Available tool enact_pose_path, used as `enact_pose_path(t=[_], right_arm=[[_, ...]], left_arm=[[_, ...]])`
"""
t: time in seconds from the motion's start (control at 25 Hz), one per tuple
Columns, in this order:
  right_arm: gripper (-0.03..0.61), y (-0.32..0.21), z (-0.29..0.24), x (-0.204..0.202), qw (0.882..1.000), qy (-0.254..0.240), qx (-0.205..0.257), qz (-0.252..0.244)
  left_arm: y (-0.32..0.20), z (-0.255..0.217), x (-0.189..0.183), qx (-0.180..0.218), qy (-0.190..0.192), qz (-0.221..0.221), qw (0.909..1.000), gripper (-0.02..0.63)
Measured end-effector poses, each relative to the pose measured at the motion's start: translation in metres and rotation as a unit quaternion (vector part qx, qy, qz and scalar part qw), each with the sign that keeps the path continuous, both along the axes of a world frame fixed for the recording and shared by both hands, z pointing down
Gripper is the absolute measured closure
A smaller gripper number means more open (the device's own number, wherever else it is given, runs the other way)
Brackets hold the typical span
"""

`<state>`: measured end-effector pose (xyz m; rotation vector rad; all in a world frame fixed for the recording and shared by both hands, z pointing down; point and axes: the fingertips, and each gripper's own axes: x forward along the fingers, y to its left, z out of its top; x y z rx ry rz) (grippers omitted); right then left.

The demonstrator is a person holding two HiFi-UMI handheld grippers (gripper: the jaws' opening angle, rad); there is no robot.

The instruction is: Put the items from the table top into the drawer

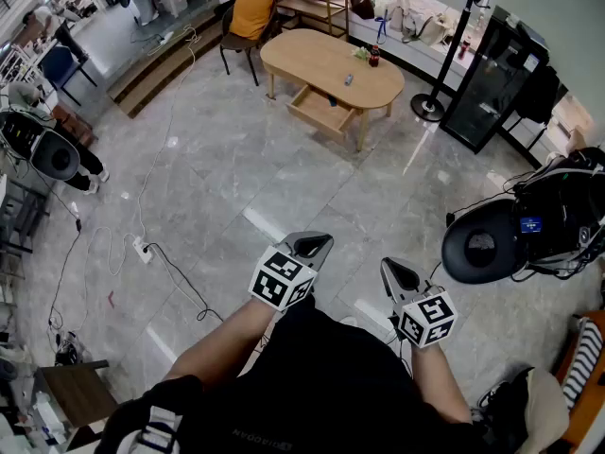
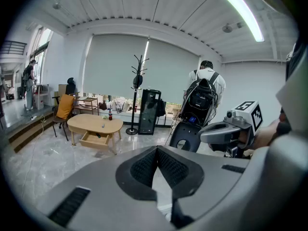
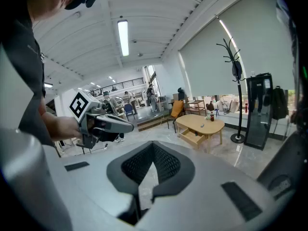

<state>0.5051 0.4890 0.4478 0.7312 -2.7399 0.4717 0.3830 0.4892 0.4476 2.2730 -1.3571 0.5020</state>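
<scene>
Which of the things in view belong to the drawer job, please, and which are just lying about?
Part of the job:
wooden table
its open drawer
dark bottle
small green item
small grey item

Just lying about:
chair with orange fabric
coat stand
black cabinet
power strip on the floor

**One camera high, two low, all facing one table**

The head view looks steeply down from above. The left gripper (image 1: 312, 246) and right gripper (image 1: 399, 274) are close at lower centre, and the table (image 1: 331, 64) is far away at upper centre.

Each gripper view looks forward along its own jaws. The left gripper view has the table (image 2: 94, 124) at middle left and the right gripper (image 2: 204, 136) at right. The right gripper view has the table (image 3: 199, 124) at middle right and the left gripper (image 3: 126, 126) at left.
</scene>
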Motion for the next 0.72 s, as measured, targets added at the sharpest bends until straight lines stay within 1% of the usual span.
enact_pose_path(t=[0.24, 0.52, 0.72], right_arm=[[0.575, -0.005, 0.003, -0.006, 1.0, 0.001, -0.002, -0.001], [0.575, -0.018, 0.006, -0.013, 1.0, 0.002, -0.01, -0.004], [0.574, -0.028, 0.004, -0.035, 1.0, 0.002, -0.011, -0.022]], left_arm=[[-0.002, 0.004, -0.005, -0.005, 0.0, 0.002, 1.0, 0.609], [-0.016, 0.002, -0.012, -0.007, 0.0, 0.005, 1.0, 0.609], [-0.032, 0.013, -0.021, -0.037, 0.014, 0.012, 0.9992, 0.609]])
